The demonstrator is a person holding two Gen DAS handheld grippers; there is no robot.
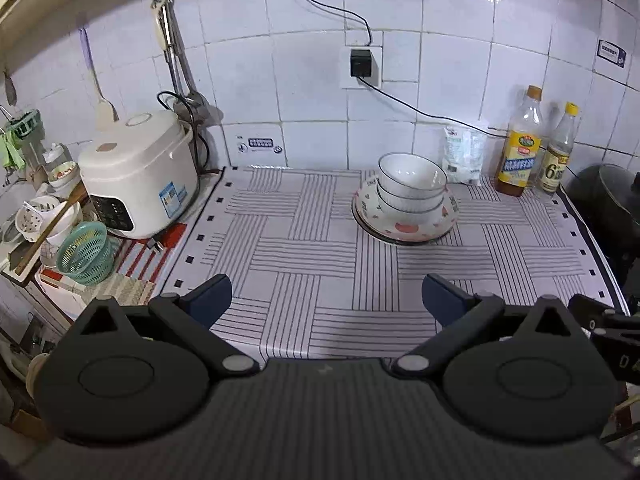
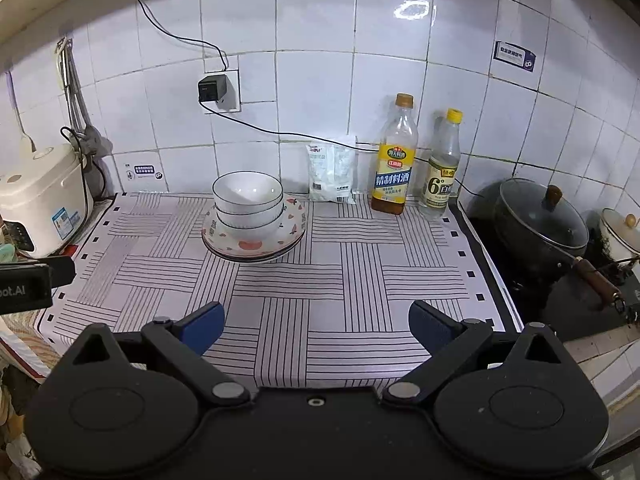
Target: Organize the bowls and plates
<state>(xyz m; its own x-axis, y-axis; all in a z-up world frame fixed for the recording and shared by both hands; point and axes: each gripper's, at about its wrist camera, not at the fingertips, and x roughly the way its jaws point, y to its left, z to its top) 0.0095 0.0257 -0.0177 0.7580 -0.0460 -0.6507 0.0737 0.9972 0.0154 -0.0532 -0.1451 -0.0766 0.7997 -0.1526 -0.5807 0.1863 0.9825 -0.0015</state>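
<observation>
Three white bowls (image 1: 412,184) (image 2: 248,200) with dark rims are nested in a stack on top of stacked plates (image 1: 404,228) (image 2: 256,246) with red fruit prints, at the back of the striped counter mat. My left gripper (image 1: 327,300) hovers open over the near part of the mat, well short of the stack, with nothing between its blue fingertips. My right gripper (image 2: 316,322) is also open and empty, near the mat's front edge, with the stack ahead and to its left. Part of the left gripper (image 2: 28,284) shows at the left edge of the right wrist view.
A white rice cooker (image 1: 138,176) stands at the left with a green basket (image 1: 84,254) and dishes beside it. Two bottles (image 2: 394,160) (image 2: 440,168) and a white bag (image 2: 332,172) line the tiled wall. A lidded black pot (image 2: 540,220) sits on the stove at the right.
</observation>
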